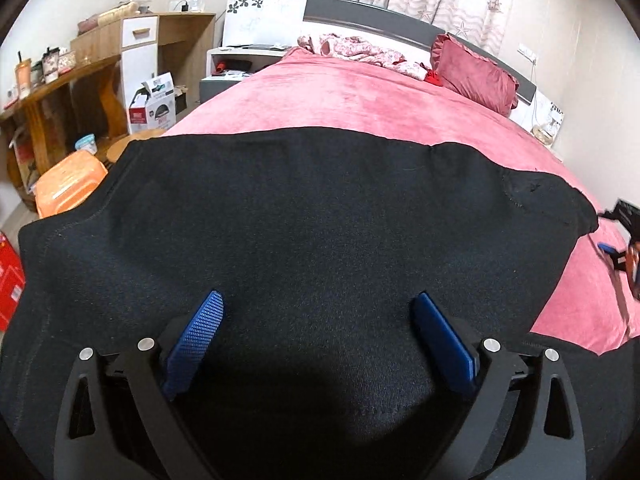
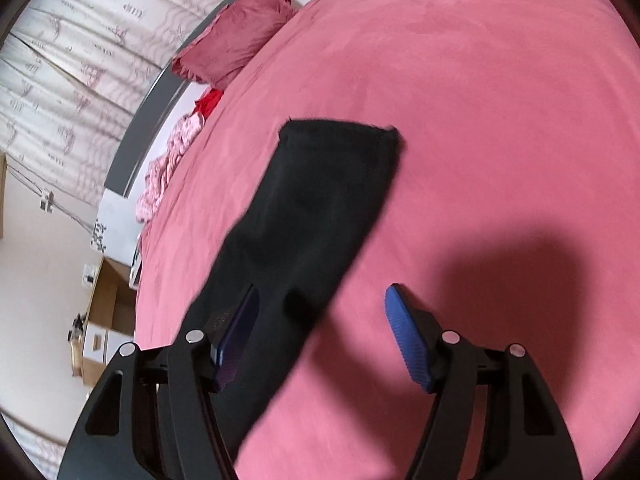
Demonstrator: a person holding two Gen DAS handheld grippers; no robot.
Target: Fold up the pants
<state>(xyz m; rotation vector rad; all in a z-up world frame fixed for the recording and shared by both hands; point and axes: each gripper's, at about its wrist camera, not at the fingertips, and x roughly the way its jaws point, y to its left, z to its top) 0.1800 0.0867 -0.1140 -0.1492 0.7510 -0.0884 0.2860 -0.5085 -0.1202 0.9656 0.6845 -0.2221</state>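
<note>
The left gripper (image 1: 318,312) hangs with its blue pads (image 1: 196,340) spread wide apart, nothing between them, just above the black pants (image 1: 300,216), which spread out flat ahead of it across the near part of the pink bedspread (image 1: 360,96). The right gripper (image 2: 322,312) likewise has its jaws parted and empty; a folded leg of the pants (image 2: 320,208) runs forward from its left pad (image 2: 236,336) and ends in a hem well ahead, while its right pad (image 2: 404,332) is over bare bedspread (image 2: 480,120). Farther ahead of the left gripper, a dark pink pillow (image 1: 474,74) and crumpled floral cloth (image 1: 360,50) lie by the headboard (image 1: 384,16). Off to its left an orange plastic stool (image 1: 66,186) stands on the floor, and beyond it an open white carton (image 1: 154,104) bears print too small to read; its contents cannot be made out. Cups (image 1: 38,70) stand on the wooden desk (image 1: 60,84) farther left; any labels are illegible.
</note>
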